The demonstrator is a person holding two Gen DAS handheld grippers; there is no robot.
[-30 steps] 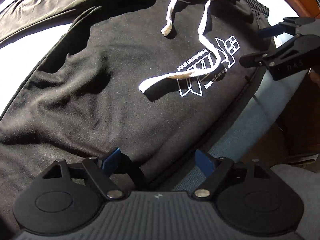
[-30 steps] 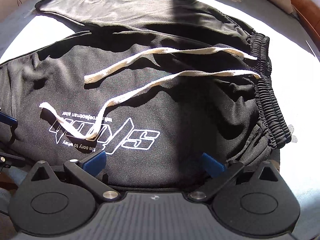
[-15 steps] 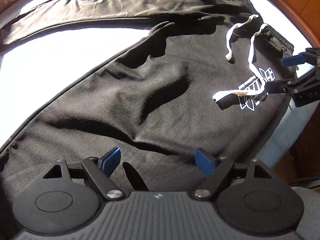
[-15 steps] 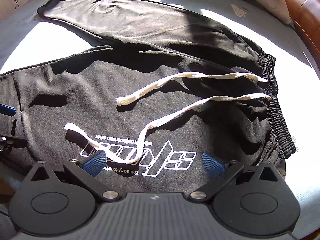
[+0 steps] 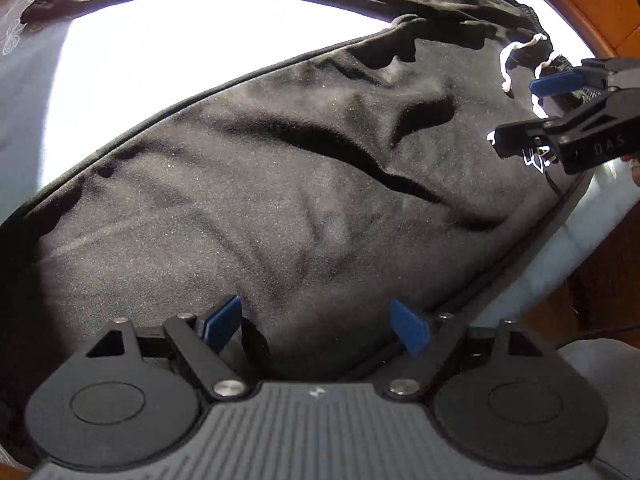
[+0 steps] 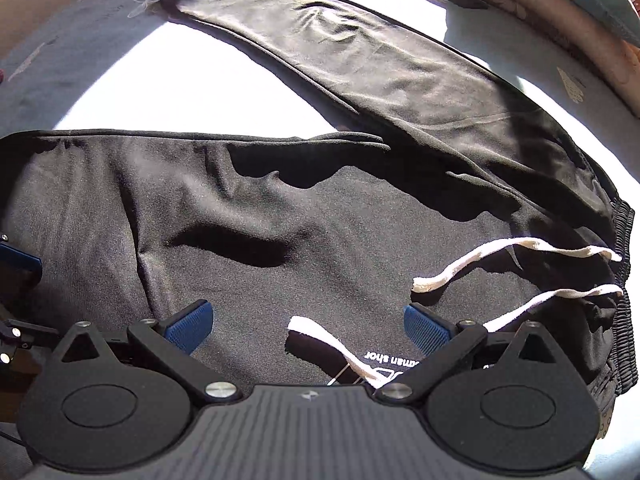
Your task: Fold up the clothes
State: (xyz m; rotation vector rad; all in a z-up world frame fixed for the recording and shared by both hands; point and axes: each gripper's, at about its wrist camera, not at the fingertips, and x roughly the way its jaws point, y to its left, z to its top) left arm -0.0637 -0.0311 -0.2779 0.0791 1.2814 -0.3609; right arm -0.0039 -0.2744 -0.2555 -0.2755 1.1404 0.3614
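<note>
Black sweatpants (image 5: pixel 304 184) lie spread flat on a pale blue bed, legs apart in a V; they also show in the right wrist view (image 6: pixel 320 232). A white drawstring (image 6: pixel 516 256) trails from the elastic waistband (image 6: pixel 624 264) at the right, over a white printed logo (image 6: pixel 394 356). My left gripper (image 5: pixel 318 326) is open and empty, low over the near leg close to its near edge. My right gripper (image 6: pixel 308 326) is open and empty over the logo area. It also shows in the left wrist view (image 5: pixel 520 116) at the right.
The far leg (image 6: pixel 360 60) stretches away to a cuff at upper left. The bedsheet (image 6: pixel 192 88) between the legs is in bright sunlight. The bed's near edge (image 5: pixel 560 252) drops to a dark floor. A wooden headboard (image 5: pixel 592 4) and pillows (image 6: pixel 560 12) lie beyond the waistband.
Both grippers have slid left along the near leg, away from the waistband. The drawstring and logo have shifted right in both views. Both stay open.
</note>
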